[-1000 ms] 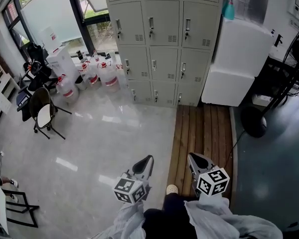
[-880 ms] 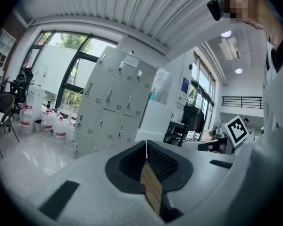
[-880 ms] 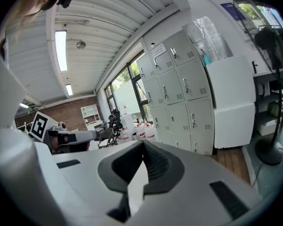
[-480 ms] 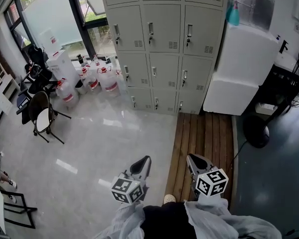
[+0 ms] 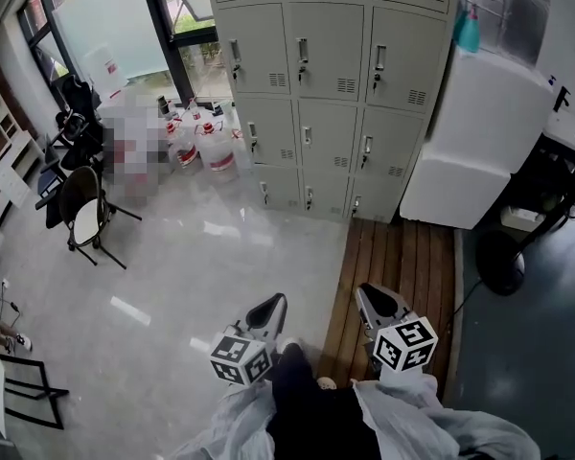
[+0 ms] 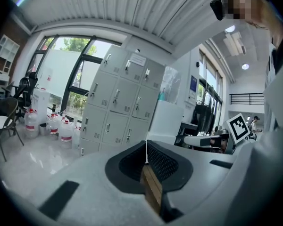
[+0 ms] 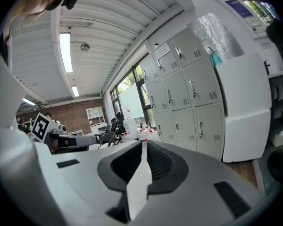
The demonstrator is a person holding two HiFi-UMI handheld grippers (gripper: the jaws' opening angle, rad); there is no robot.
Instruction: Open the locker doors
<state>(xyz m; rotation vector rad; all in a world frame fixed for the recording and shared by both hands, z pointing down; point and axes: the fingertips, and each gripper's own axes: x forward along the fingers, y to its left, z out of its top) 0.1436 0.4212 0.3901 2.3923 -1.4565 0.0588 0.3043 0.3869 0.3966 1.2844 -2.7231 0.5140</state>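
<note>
My left gripper point(image 5: 270, 307) and right gripper point(image 5: 374, 301) are pressed together, empty; reaching the lockers point(image 5: 311, 84) so, they may miss handles point(image 5: 303, 48).

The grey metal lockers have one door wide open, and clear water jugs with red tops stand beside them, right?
No: in the head view every visible door of the grey metal lockers is shut. The clear water jugs with red tops do stand beside them.
</note>
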